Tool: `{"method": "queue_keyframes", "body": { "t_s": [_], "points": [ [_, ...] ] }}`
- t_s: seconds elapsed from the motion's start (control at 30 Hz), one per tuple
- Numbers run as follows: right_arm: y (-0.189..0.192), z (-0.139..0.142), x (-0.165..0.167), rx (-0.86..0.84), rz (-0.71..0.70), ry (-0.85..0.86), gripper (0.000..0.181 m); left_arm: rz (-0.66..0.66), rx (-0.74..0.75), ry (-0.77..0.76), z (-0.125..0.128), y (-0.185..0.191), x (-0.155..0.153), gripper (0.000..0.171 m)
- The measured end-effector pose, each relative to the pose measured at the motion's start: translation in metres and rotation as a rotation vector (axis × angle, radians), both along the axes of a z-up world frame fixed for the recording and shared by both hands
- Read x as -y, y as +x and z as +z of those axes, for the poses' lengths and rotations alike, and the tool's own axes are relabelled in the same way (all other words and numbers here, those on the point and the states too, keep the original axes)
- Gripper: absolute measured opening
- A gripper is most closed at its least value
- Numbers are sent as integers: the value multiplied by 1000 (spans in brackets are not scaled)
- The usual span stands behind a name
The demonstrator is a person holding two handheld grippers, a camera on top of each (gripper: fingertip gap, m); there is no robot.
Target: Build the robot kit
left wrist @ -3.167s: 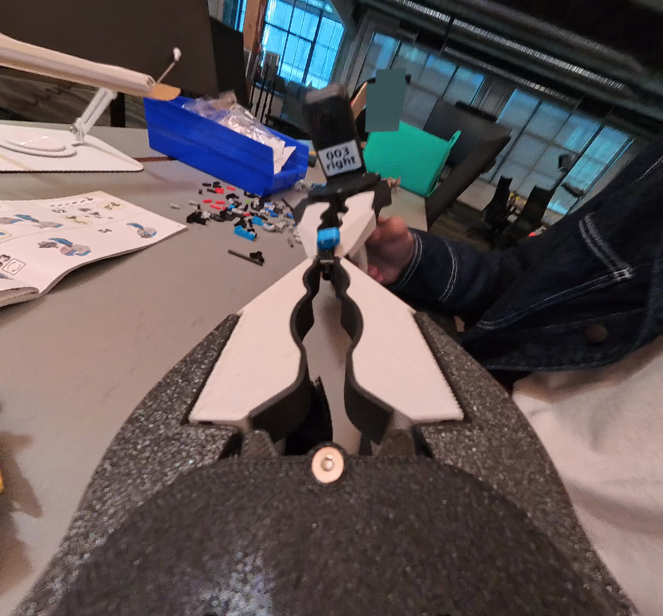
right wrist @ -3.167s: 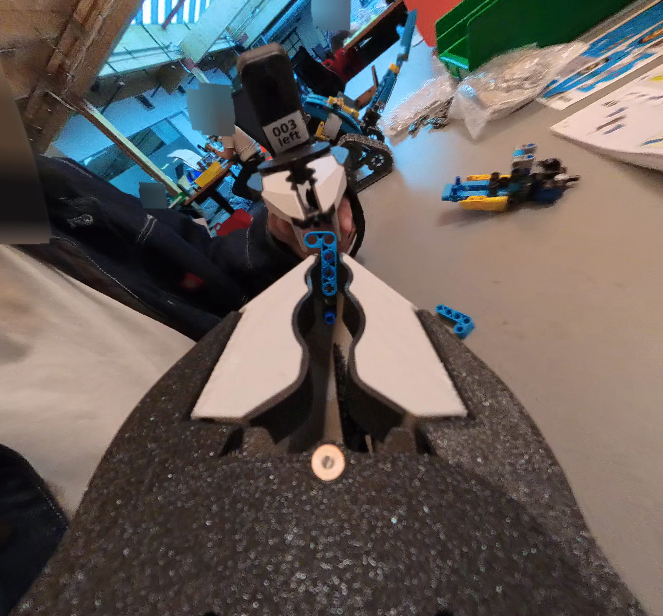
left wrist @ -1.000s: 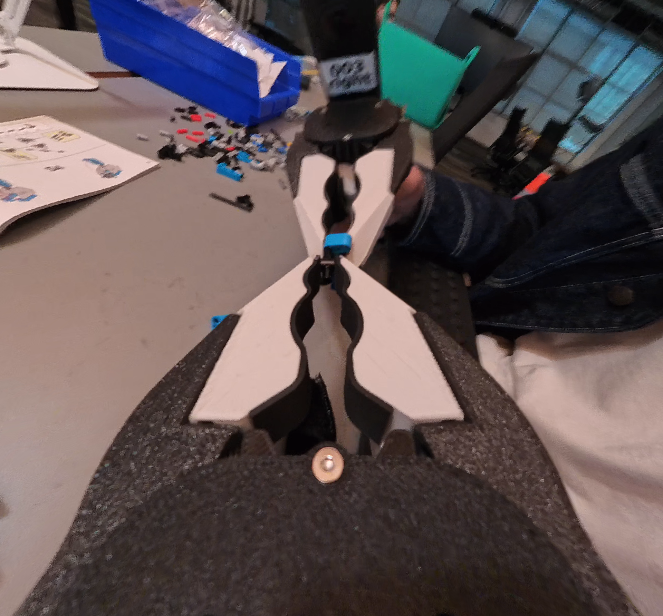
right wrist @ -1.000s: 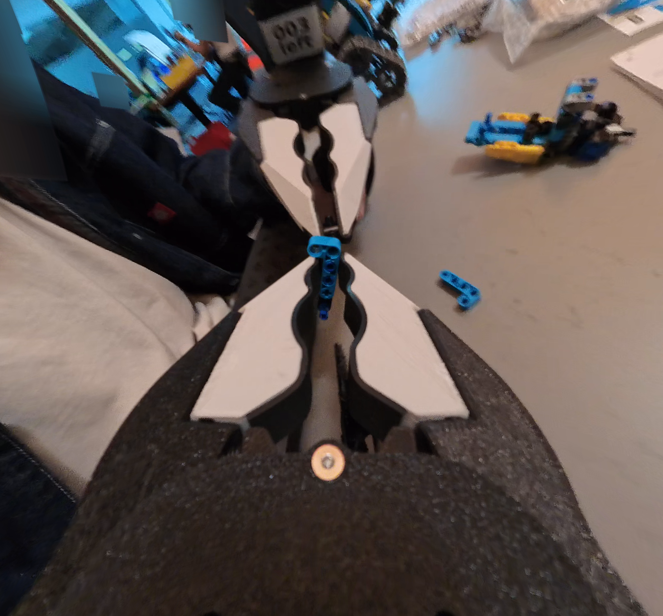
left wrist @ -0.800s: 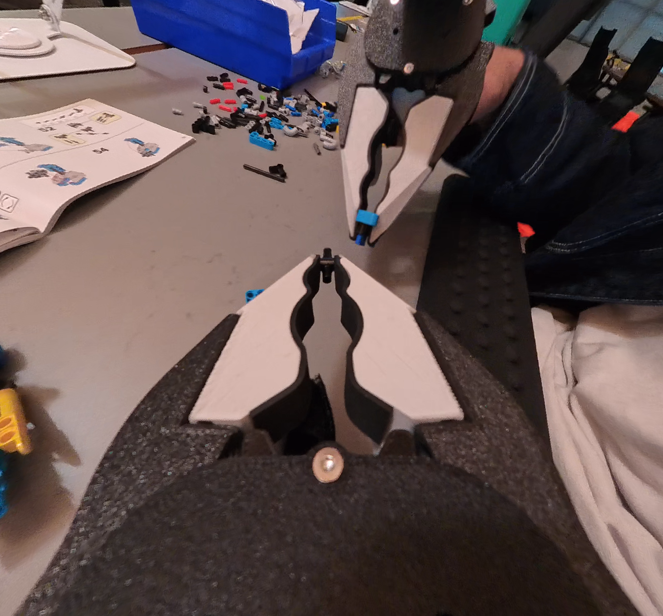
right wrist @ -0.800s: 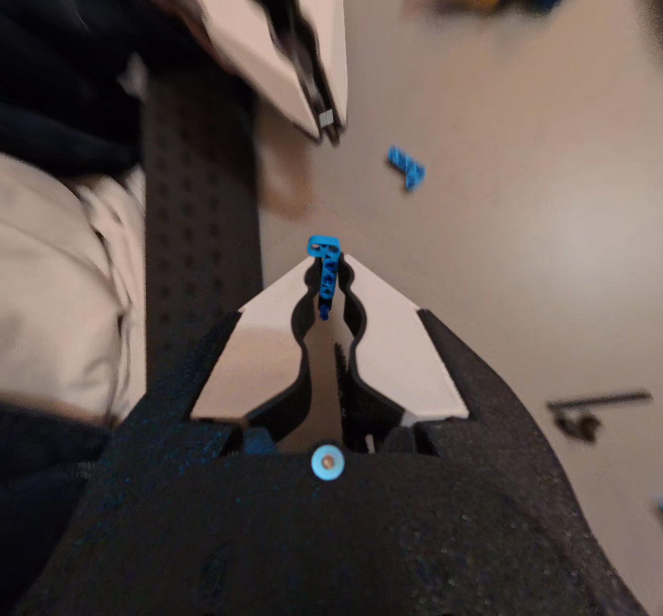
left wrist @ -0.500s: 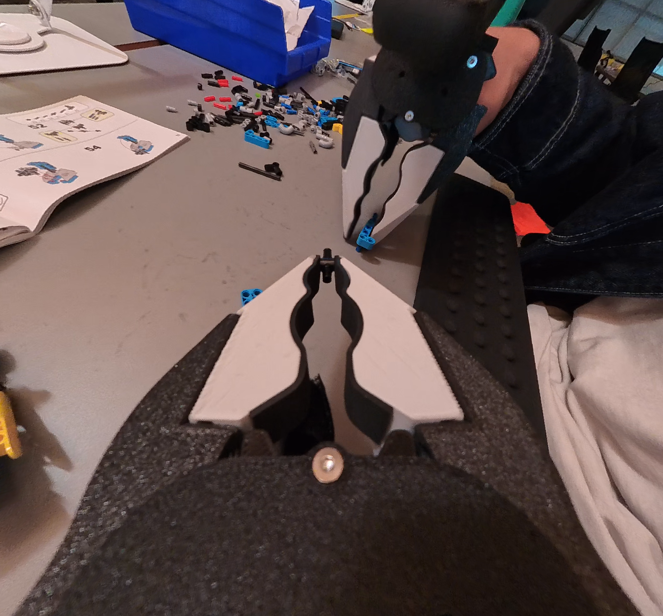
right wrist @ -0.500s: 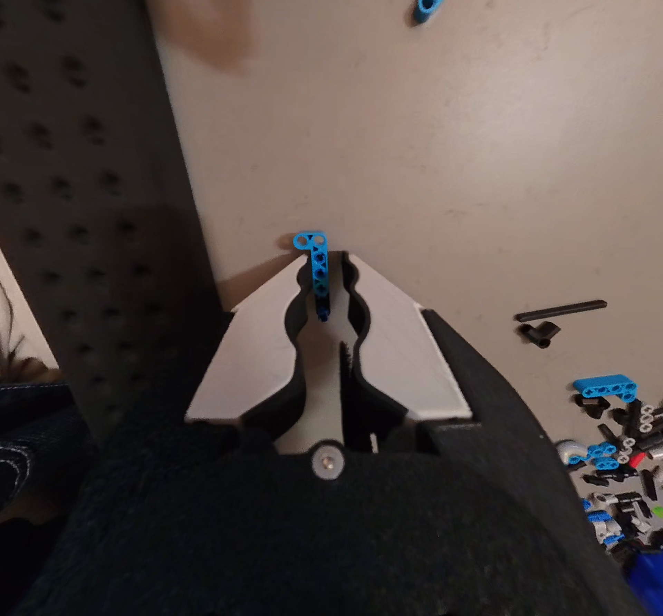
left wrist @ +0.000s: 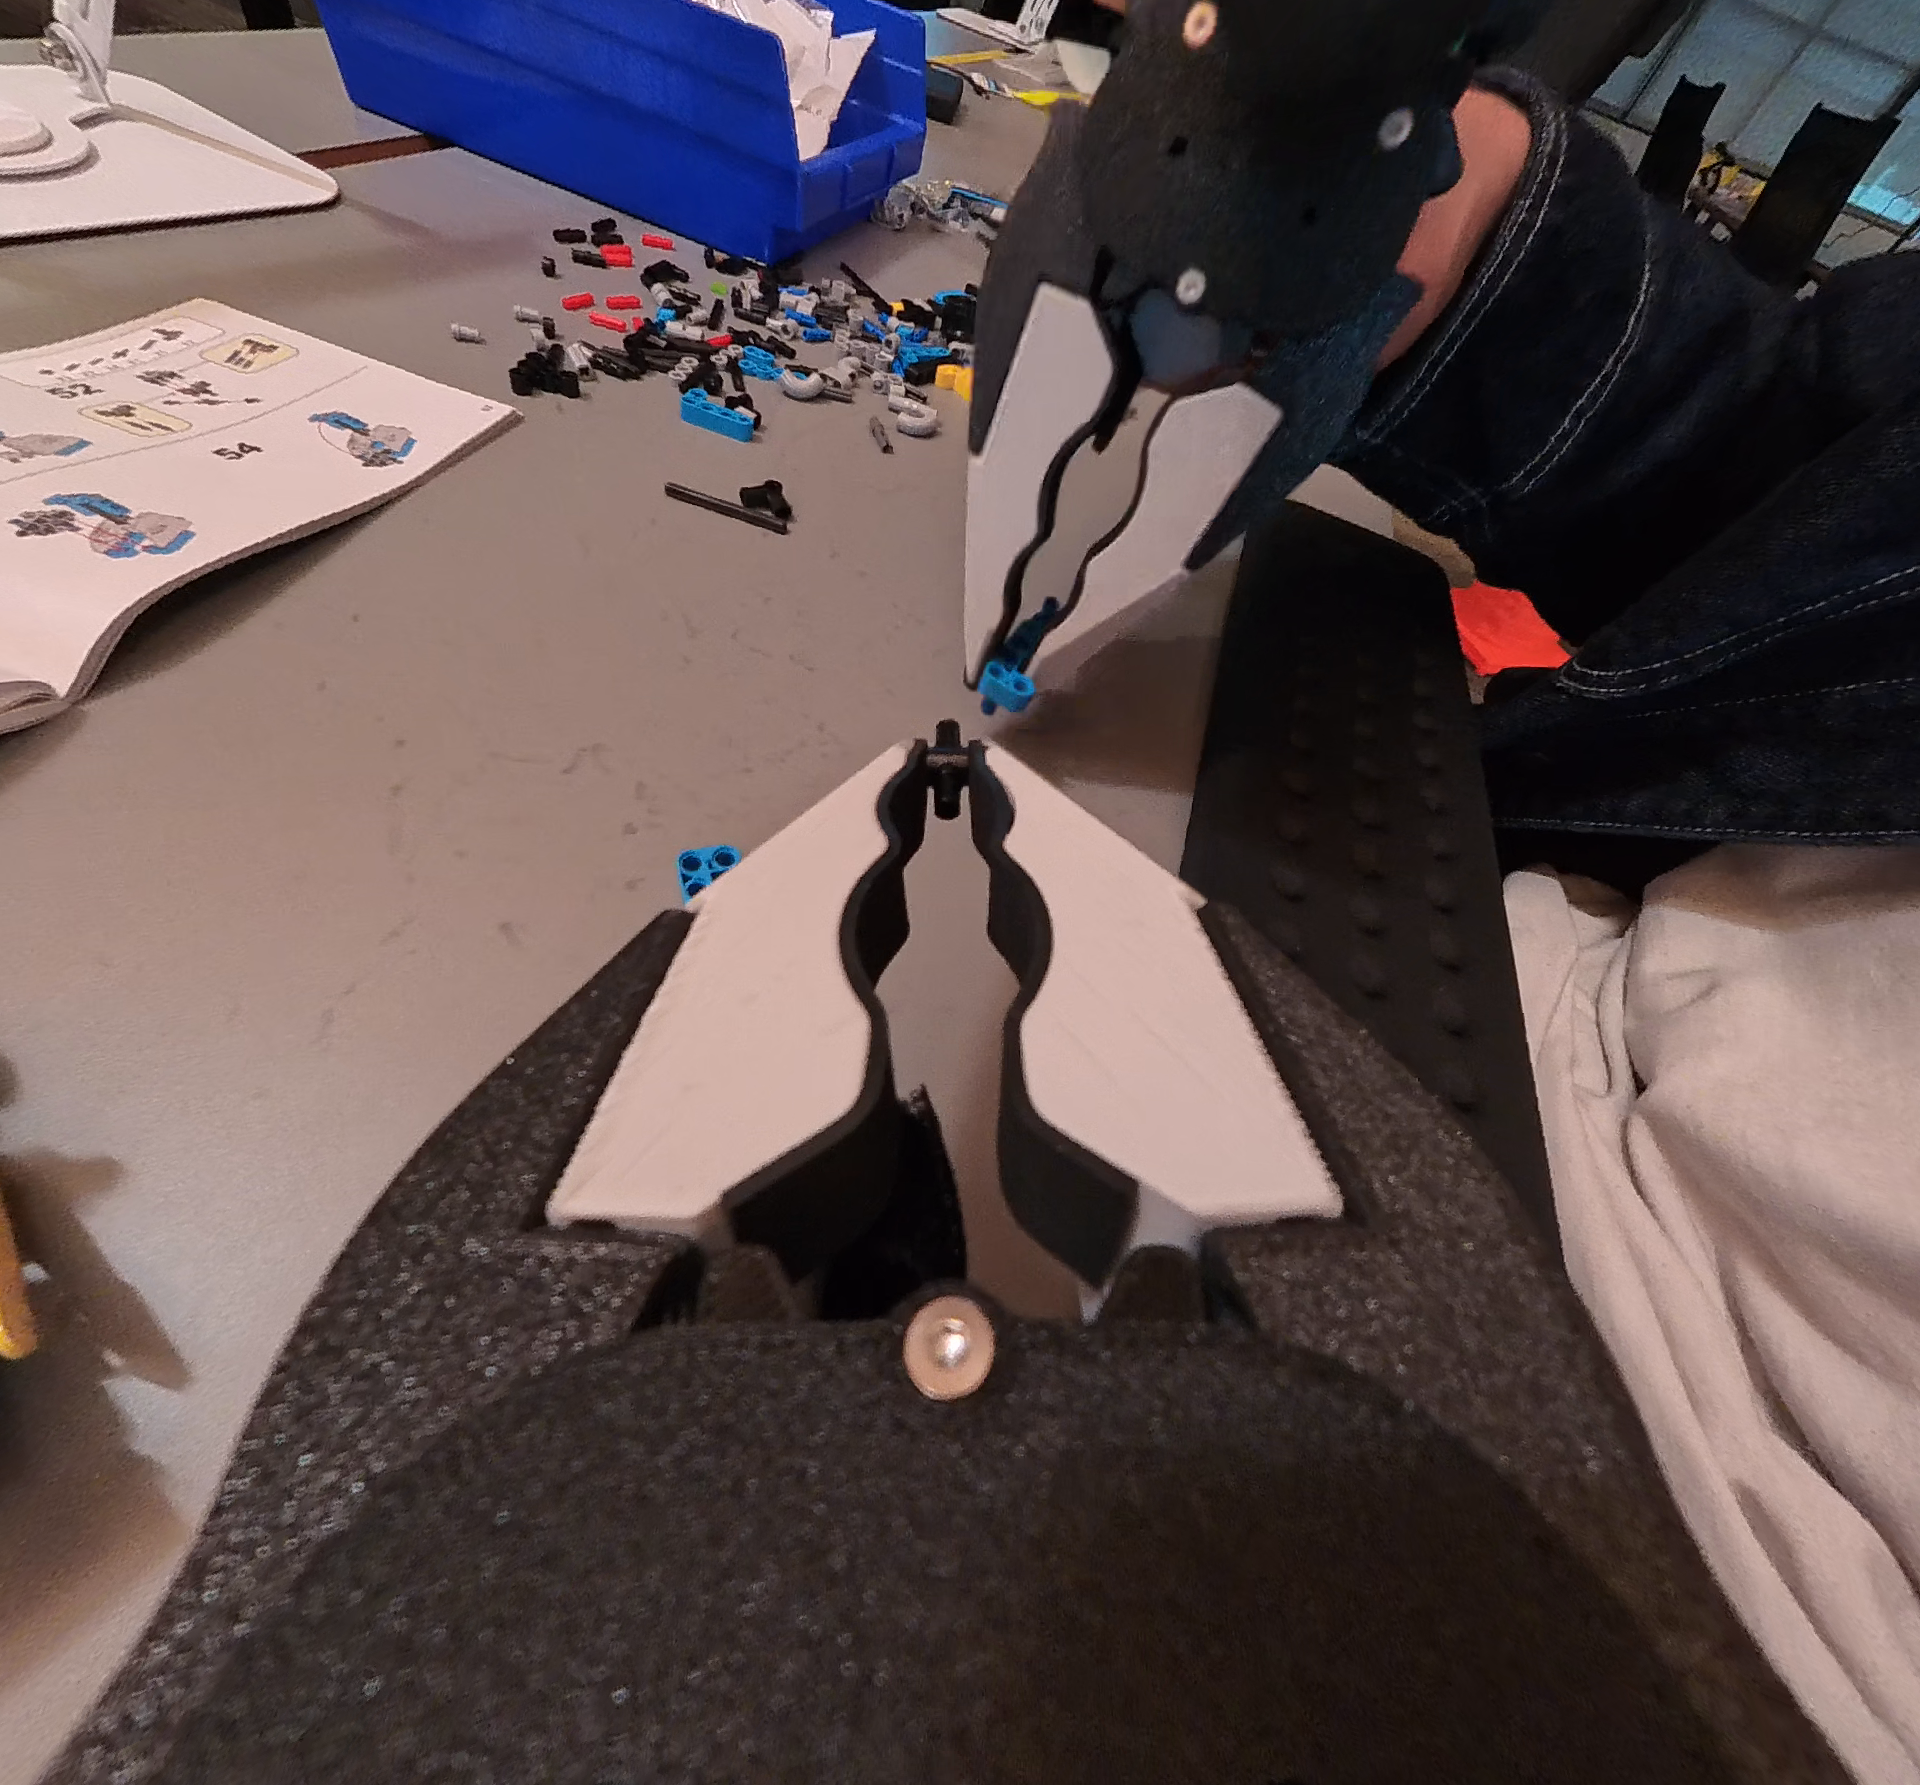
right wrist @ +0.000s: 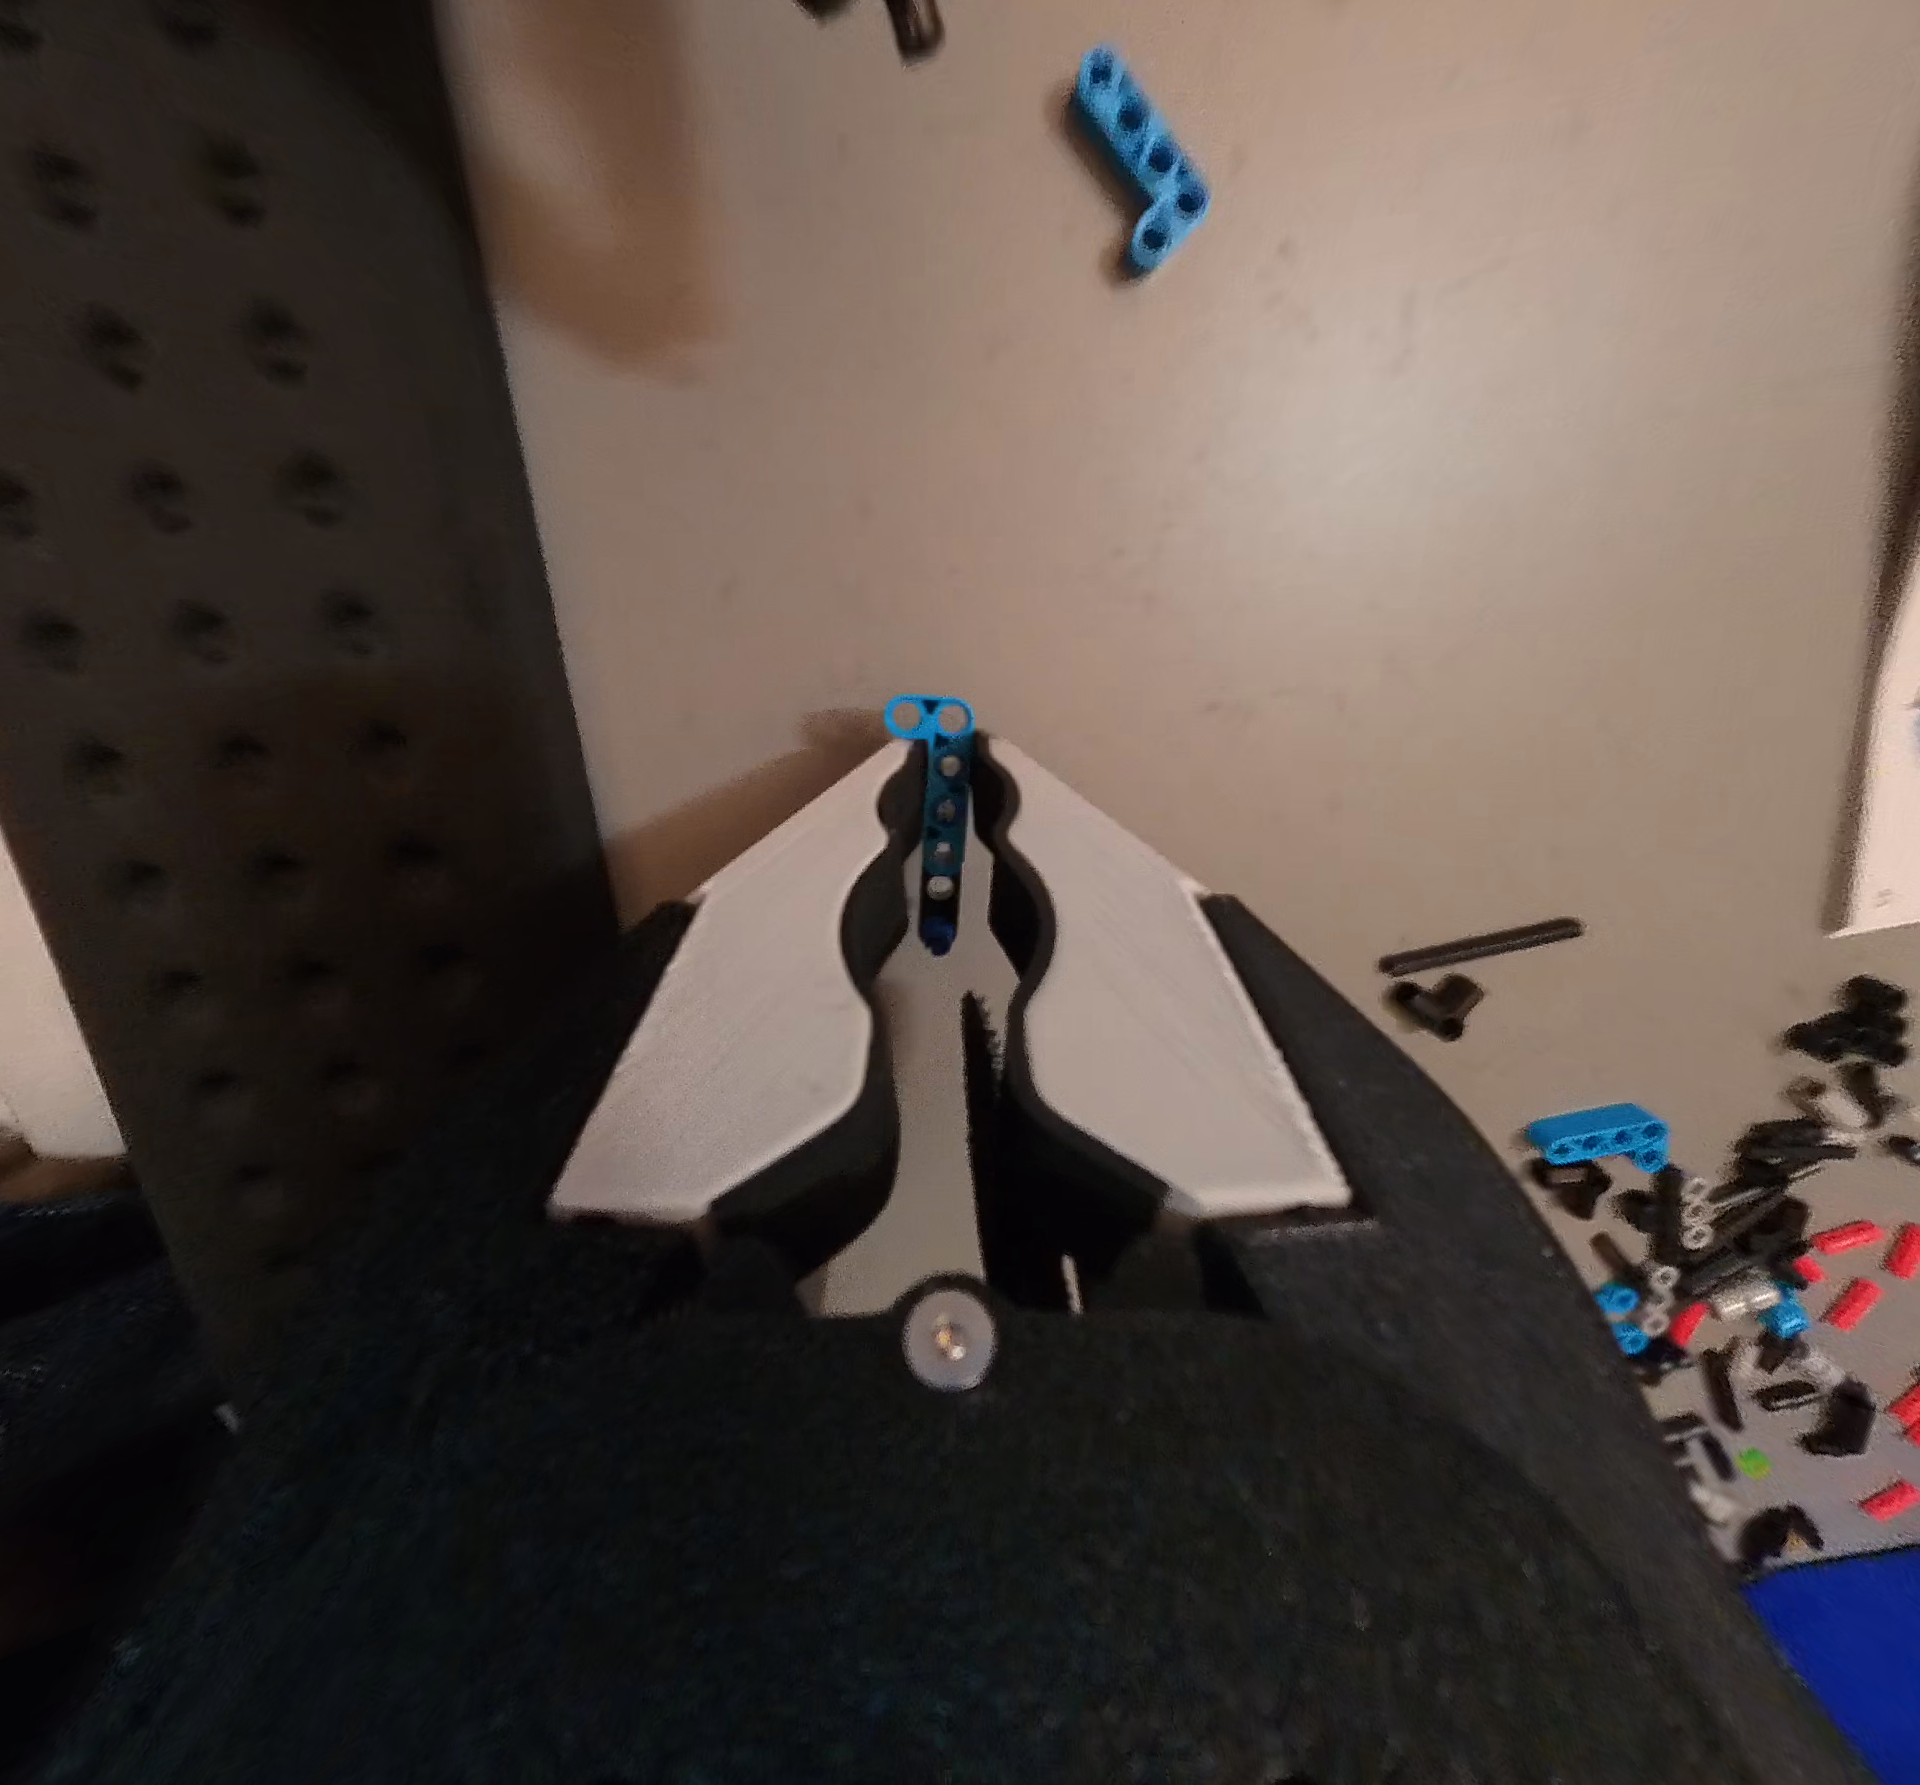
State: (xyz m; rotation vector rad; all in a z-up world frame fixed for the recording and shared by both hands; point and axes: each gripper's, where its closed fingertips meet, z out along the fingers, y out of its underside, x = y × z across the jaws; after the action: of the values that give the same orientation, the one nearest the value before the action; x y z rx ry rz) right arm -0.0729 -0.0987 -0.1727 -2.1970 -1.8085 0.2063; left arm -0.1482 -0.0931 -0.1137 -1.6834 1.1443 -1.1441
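Left gripper (left wrist: 945, 756) — closed on small black pin (left wrist: 947, 771). Right gripper (right wrist: 940, 736) — clamped on blue L-beam (right wrist: 938, 800), tip near grey table (right wrist: 1299, 509); second blue L-beam (right wrist: 1140, 161) lying apart.

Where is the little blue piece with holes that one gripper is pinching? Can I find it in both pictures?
Left wrist view: the blue L-shaped beam pokes from the right gripper, just above centre.
Right wrist view: it sits mid-frame, clamped between the fingers.
Shared landmark: the loose blue L-shaped beam lying on the grey table.
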Motion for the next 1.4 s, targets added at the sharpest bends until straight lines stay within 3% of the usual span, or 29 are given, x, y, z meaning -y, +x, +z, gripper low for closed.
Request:
{"method": "queue_keyframes", "body": {
  "t_s": [0.07,0.13,0.23,0.3,0.4,1.07,1.4],
  "points": [
    [-12,20,-7,-116,-2,55,7,4,30,-2,5,-1,0,7],
    [-31,51,-13,-352,10,92,7,7,113,-22,20,-4,-1,7],
    [-60,97,2,-815,45,-158,7,-35,308,-68,53,-11,5,7],
    [-69,107,-7,-1005,50,-127,7,-46,374,-83,64,-15,7,7],
    [-82,117,0,-1195,63,-233,6,-29,390,-80,66,-18,5,7],
    [-94,104,1,-1142,58,-209,6,-13,300,3,56,-10,8,6],
    [-96,124,8,-1330,60,-325,6,-5,420,23,74,-10,13,6]
  ]
}}
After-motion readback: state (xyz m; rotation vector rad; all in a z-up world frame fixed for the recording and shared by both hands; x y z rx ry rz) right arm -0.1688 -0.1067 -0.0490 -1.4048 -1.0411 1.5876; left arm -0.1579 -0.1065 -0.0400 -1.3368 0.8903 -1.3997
